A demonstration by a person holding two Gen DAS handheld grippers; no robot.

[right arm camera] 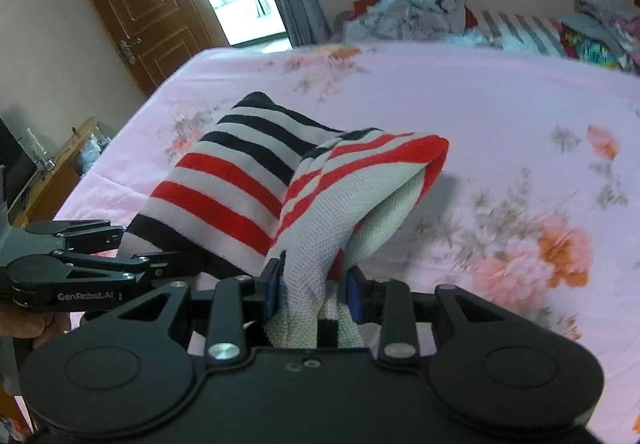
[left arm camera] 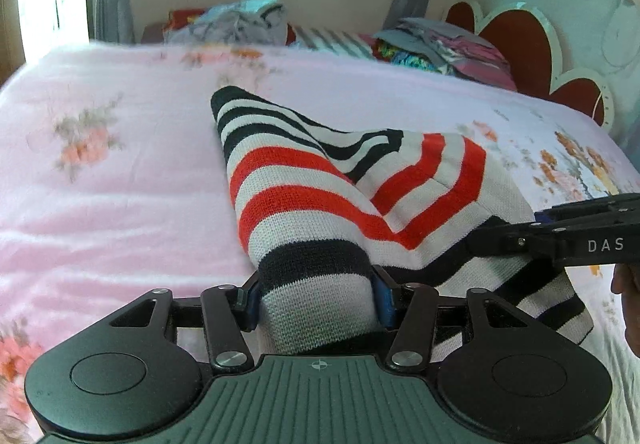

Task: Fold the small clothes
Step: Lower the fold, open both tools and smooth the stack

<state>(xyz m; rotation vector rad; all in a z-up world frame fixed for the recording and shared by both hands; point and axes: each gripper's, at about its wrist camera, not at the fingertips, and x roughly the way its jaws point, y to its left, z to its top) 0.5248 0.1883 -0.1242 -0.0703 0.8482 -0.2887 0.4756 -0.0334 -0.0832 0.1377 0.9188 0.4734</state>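
Note:
A knitted garment (left arm camera: pixel 304 180) striped in black, white and red hangs lifted over the pink floral bed sheet (left arm camera: pixel 120 172), its far end drooping onto the bed. My left gripper (left arm camera: pixel 316 300) is shut on a thick bunched fold of its white and black end. My right gripper (right arm camera: pixel 314 294) is shut on a grey-white edge of the same garment (right arm camera: pixel 240 180). Each gripper also shows in the other's view: the right gripper (left arm camera: pixel 504 230) comes in from the right, and the left gripper (right arm camera: pixel 160 246) from the left, both at the cloth's near edge.
Piles of other clothes (left arm camera: pixel 240 22) (left arm camera: pixel 440 44) lie along the bed's far side under a window. A red and white scalloped headboard (left arm camera: pixel 532 44) stands at the right. A brown door (right arm camera: pixel 136 4) and a wooden side table (right arm camera: pixel 52 172) lie beyond the bed's left edge.

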